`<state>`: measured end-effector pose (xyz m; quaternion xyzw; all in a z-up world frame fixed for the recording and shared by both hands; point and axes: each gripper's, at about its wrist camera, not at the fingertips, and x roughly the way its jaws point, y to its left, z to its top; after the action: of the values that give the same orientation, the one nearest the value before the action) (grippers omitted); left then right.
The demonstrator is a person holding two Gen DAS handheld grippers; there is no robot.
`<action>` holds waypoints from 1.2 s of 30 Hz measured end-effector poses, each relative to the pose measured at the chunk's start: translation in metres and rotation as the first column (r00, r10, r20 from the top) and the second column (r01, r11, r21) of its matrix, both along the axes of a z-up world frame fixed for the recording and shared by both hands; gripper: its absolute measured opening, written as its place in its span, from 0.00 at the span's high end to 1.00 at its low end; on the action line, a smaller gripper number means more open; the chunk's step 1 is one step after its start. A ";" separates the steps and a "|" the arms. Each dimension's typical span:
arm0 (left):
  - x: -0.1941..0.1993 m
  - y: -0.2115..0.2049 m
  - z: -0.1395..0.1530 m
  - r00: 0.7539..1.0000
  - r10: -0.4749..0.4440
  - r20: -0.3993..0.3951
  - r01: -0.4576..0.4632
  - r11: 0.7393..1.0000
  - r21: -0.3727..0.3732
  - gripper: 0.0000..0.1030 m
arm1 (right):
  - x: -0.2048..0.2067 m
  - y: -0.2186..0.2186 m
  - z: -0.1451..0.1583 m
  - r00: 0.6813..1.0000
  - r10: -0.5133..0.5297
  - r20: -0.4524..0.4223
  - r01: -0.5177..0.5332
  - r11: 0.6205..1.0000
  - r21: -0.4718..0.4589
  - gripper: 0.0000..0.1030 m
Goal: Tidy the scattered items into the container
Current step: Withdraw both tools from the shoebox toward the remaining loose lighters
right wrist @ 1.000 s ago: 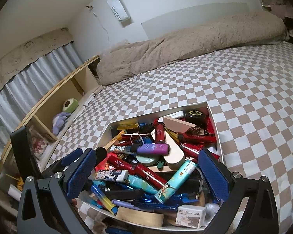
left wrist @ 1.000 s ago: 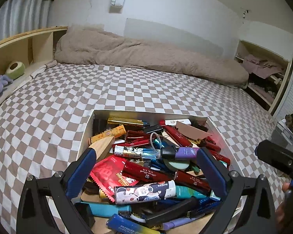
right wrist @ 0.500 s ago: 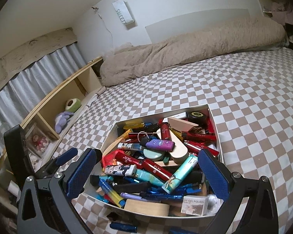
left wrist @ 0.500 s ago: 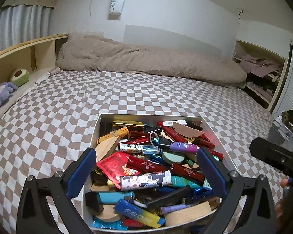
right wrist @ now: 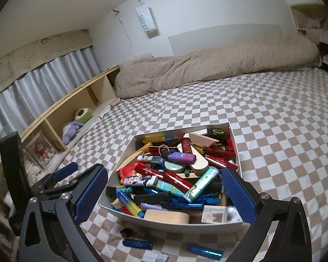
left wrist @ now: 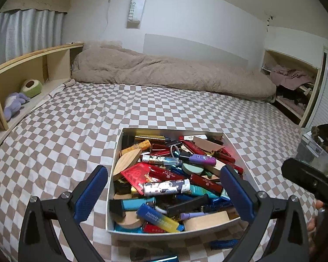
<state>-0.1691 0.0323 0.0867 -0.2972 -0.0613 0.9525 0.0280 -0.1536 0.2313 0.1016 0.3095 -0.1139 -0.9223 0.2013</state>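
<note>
A white rectangular box [left wrist: 118, 150] [right wrist: 129, 146] sits on the checkered bed, heaped with lighters, tubes and wooden pieces. My left gripper [left wrist: 164, 187] is open and empty, held above the box's near end. My right gripper [right wrist: 164, 185] is open and empty, also over the near end. Loose items lie on the cover in front of the box: a blue lighter [right wrist: 137, 243], a second blue lighter [right wrist: 204, 251], a small black piece [right wrist: 125, 231] and a small packet [right wrist: 161, 257]. In the left wrist view a blue lighter [left wrist: 224, 243] lies by the box's near right corner.
A beige duvet [left wrist: 164, 74] lies rolled along the far wall. A wooden shelf [left wrist: 17, 80] with soft toys runs along the left of the bed. The right gripper's body [left wrist: 310, 181] shows at the right; the left gripper's body [right wrist: 15, 174] shows at the left.
Both grippers have pulled back and up from the box, so its whole near wall and the loose items in front now show. Both stay open.
</note>
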 end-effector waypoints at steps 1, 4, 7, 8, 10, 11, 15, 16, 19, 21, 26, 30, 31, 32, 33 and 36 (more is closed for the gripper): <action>0.004 0.000 0.001 1.000 0.001 0.000 -0.001 1.000 -0.002 0.00 | 0.003 0.001 0.001 1.000 -0.006 -0.006 0.006 1.000 0.004 0.00; 0.013 0.002 0.005 1.000 0.001 0.005 -0.001 1.000 -0.010 0.00 | 0.016 0.003 0.005 0.999 -0.015 -0.033 0.016 1.000 0.027 0.00; 0.023 0.003 0.009 1.000 0.005 -0.005 -0.005 1.000 -0.020 0.00 | 0.025 0.006 0.008 0.999 -0.020 -0.051 0.022 0.999 0.046 0.00; 0.027 0.003 0.010 1.000 0.007 -0.009 -0.007 1.000 -0.021 0.00 | 0.029 0.007 0.008 0.998 -0.021 -0.056 0.024 0.998 0.053 0.00; 0.033 0.003 0.012 1.000 0.011 -0.014 -0.011 1.000 -0.021 0.00 | 0.035 0.008 0.010 0.998 -0.024 -0.066 0.028 0.998 0.063 0.00; 0.036 0.003 0.013 1.000 0.012 -0.016 -0.012 1.000 -0.022 0.00 | 0.038 0.009 0.011 0.997 -0.026 -0.073 0.030 0.997 0.068 0.00; 0.047 0.004 0.018 0.999 0.018 -0.028 -0.019 0.999 -0.032 0.00 | 0.049 0.012 0.014 0.994 -0.038 -0.098 0.044 0.997 0.067 0.00; 0.050 0.005 0.019 0.999 0.019 -0.030 -0.020 0.999 -0.035 0.00 | 0.052 0.013 0.014 0.994 -0.040 -0.102 0.047 0.997 0.067 0.00; 0.058 0.005 0.021 0.999 0.023 -0.036 -0.024 0.999 -0.038 0.00 | 0.059 0.014 0.015 0.993 -0.043 -0.114 0.051 0.996 0.069 0.00; 0.062 0.005 0.021 0.999 0.025 -0.036 -0.026 0.999 -0.034 0.00 | 0.064 0.015 0.013 0.991 -0.044 -0.123 0.053 0.996 0.075 0.00; 0.072 0.003 0.015 0.999 0.036 -0.028 -0.037 0.999 -0.035 0.00 | 0.074 0.015 0.000 0.989 -0.065 -0.135 0.081 0.990 0.113 0.00; 0.078 0.002 0.003 0.999 0.047 -0.017 -0.048 0.997 -0.055 0.00 | 0.076 0.016 -0.016 0.992 -0.072 -0.106 0.085 0.989 0.122 0.00; 0.079 0.001 -0.001 0.999 0.049 -0.013 -0.049 0.997 -0.056 0.00 | 0.075 0.016 -0.021 0.993 -0.075 -0.095 0.087 0.988 0.131 0.00; 0.080 0.000 -0.005 0.999 0.049 -0.006 -0.050 0.997 -0.057 0.00 | 0.075 0.016 -0.024 0.993 -0.078 -0.090 0.090 0.986 0.139 0.00; 0.081 -0.001 -0.009 0.999 0.049 -0.001 -0.049 0.997 -0.059 0.00 | 0.076 0.016 -0.028 0.993 -0.081 -0.088 0.094 0.984 0.150 0.00; 0.085 -0.005 -0.022 0.998 0.060 0.020 -0.059 0.996 -0.064 0.00 | 0.080 0.015 -0.040 0.994 -0.084 -0.077 0.096 0.981 0.167 0.00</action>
<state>-0.0842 0.0274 0.0646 -0.3064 -0.0400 0.9510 -0.0107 -0.0736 0.2462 0.0616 0.2880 -0.0413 -0.9470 0.1360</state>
